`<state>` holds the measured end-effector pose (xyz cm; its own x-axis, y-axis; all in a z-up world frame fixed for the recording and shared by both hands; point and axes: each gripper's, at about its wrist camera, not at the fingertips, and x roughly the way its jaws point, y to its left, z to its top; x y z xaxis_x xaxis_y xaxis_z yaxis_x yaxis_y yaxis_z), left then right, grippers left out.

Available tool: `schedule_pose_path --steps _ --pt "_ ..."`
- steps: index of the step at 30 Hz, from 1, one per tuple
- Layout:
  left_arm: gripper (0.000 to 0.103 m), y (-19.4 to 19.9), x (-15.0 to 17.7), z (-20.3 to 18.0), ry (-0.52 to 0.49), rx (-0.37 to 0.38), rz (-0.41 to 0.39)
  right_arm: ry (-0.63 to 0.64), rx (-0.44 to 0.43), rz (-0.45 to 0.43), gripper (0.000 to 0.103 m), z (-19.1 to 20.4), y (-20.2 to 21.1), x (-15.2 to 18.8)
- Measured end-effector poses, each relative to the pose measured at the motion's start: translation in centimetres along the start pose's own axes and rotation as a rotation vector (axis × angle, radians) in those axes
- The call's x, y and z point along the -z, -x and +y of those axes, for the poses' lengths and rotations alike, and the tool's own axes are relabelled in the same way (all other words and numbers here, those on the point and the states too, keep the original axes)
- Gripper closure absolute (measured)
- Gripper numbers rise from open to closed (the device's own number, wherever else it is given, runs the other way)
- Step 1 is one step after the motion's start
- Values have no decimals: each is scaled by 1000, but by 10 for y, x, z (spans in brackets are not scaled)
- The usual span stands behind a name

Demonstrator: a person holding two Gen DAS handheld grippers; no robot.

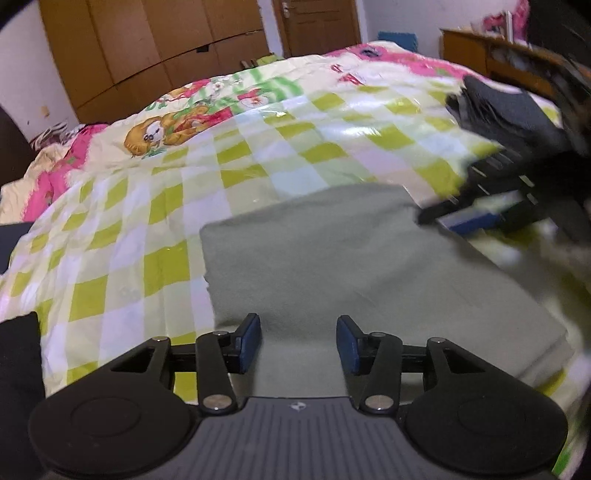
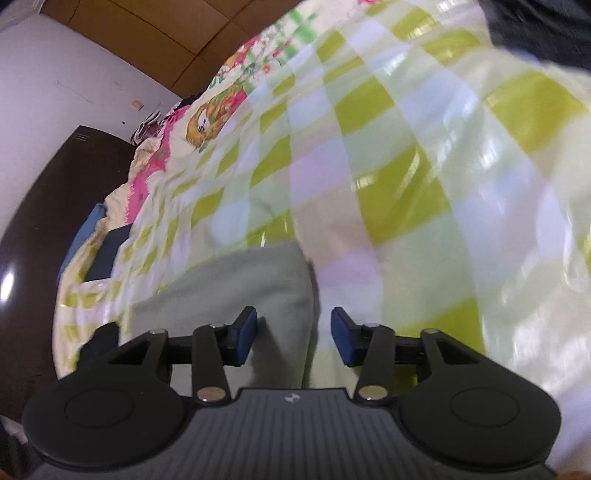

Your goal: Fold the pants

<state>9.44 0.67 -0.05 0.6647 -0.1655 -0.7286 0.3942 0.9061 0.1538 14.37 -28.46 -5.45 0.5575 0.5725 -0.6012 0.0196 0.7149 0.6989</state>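
Left wrist view: folded grey-green fabric pants [image 1: 332,258] lie lower centre, just ahead of half-open, empty left tool [image 1: 298,343]; right tool [image 1: 476,206], blurred at right edge, also half-open, empty.

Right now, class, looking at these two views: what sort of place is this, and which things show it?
Most likely a bedroom in a home. A bed under a checked cartoon-print bedspread fills both views, the folded grey-green pants lie on it, and a brown wooden wardrobe stands beside a room door.
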Motion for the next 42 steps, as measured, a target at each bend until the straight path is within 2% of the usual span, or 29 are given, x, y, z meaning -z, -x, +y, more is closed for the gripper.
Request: schedule_pose_path --steps 4,7,8,9,10,12,13,16,19,23,26,28,31,33,36,39,42 --pt "43 -10 -2 6 13 -21 -4 10 -28 51 55 4 9 15" --pt "38 -14 5 2 6 -31 9 51 -56 110 45 15 5 25" --pt "37 -15 8 0 5 -40 10 70 -64 122 45 19 1 27" --pt "37 -15 9 -1 7 -43 9 76 -64 123 48 21 -2 27" --pt "37 -15 10 -2 10 -46 8 80 -64 124 65 23 -6 25" --pt "37 -19 8 -5 4 -51 14 90 -59 127 86 26 -13 18" --pt "37 -23 6 -7 -5 -53 13 88 -66 120 91 26 -16 14" --pt "37 -36 -6 -11 -15 -37 4 45 -87 68 94 15 -17 -2" --pt "37 -53 -25 -21 -44 -10 -10 21 -63 25 95 -1 -13 -16" --pt "35 -74 -47 -37 -85 18 -16 31 26 -45 94 -14 -3 -32" --pt "33 -71 -51 -46 -109 -6 -11 61 114 -69 83 -14 5 -32" --pt "33 -58 -45 -47 -91 -15 -15 91 155 -96 83 -7 20 -21" --pt "32 -39 -31 -47 -60 -13 -4 220 229 -171 83 14 50 8" --pt "31 -31 -20 -49 -53 -19 20 253 230 -148 80 20 57 28" --pt "31 -20 -11 -52 -27 -32 33 307 328 -94 78 24 48 54" --pt "30 -7 -6 -51 15 -25 33 276 330 -138 78 33 64 58" --pt "31 1 0 -54 29 -14 27 318 340 -143 75 44 72 65"
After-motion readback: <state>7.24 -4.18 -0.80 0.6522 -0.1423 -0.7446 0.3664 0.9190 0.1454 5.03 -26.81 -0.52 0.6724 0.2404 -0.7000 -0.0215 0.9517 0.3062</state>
